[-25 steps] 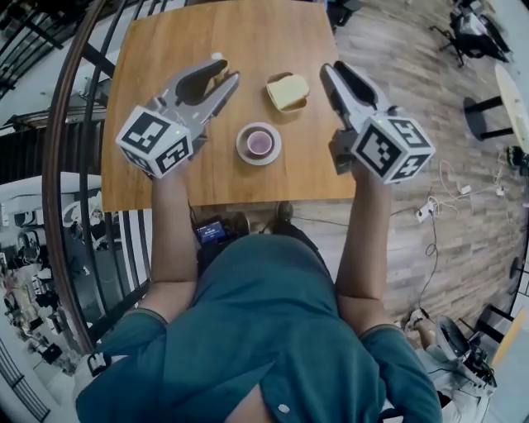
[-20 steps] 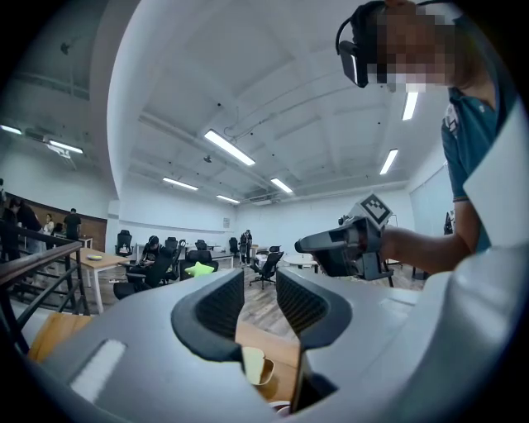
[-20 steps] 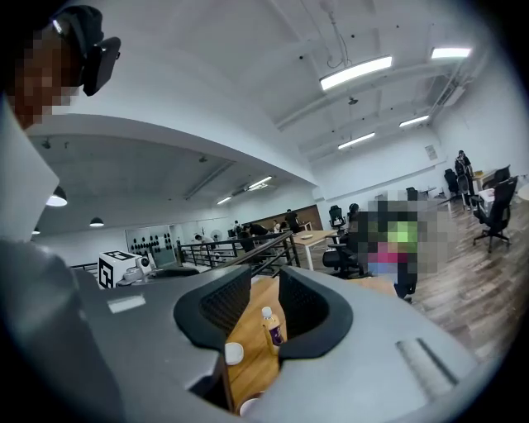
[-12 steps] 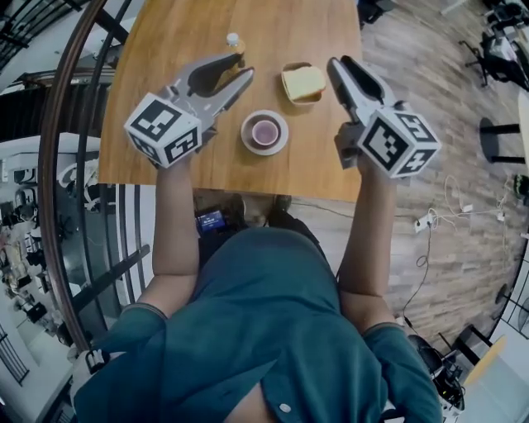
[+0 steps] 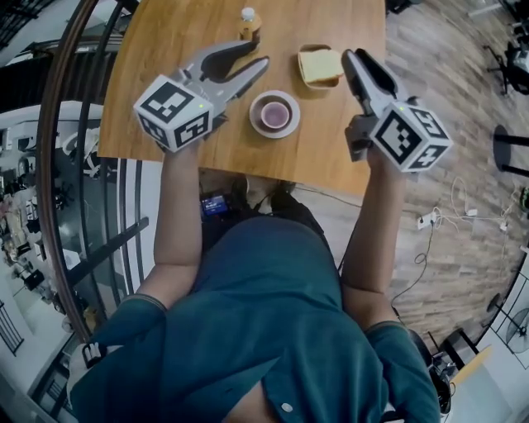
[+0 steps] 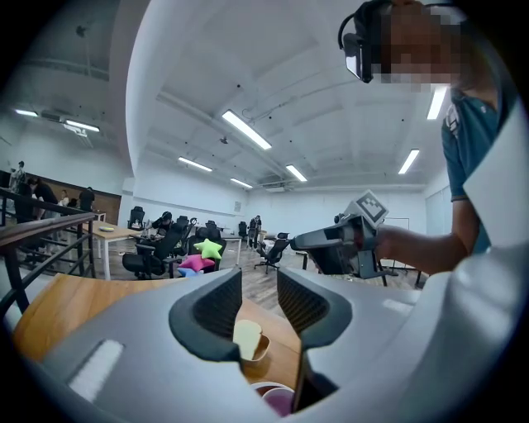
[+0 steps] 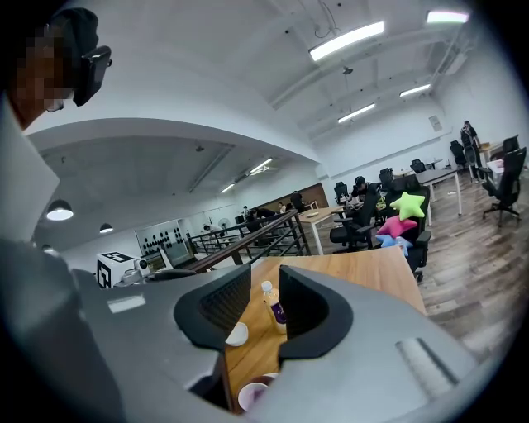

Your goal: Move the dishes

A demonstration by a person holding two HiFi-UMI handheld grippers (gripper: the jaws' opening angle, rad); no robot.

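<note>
Cup [image 5: 275, 114] stands upright on saucer [image 5: 258, 125] between left tongs [image 5: 256, 56] and right tongs [image 5: 358, 56], both released, empty

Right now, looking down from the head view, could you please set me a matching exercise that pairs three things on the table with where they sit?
Things:
1. bottle
2. dish with a pale bread slice
3. purple cup

Places:
A. on a white saucer, nearest the person
B. at the far side of the table, just past the tips of the left hand-held gripper
C. close beside the tips of the right hand-held gripper, between the two grippers

Pairs: 1-B, 2-C, 3-A
</note>
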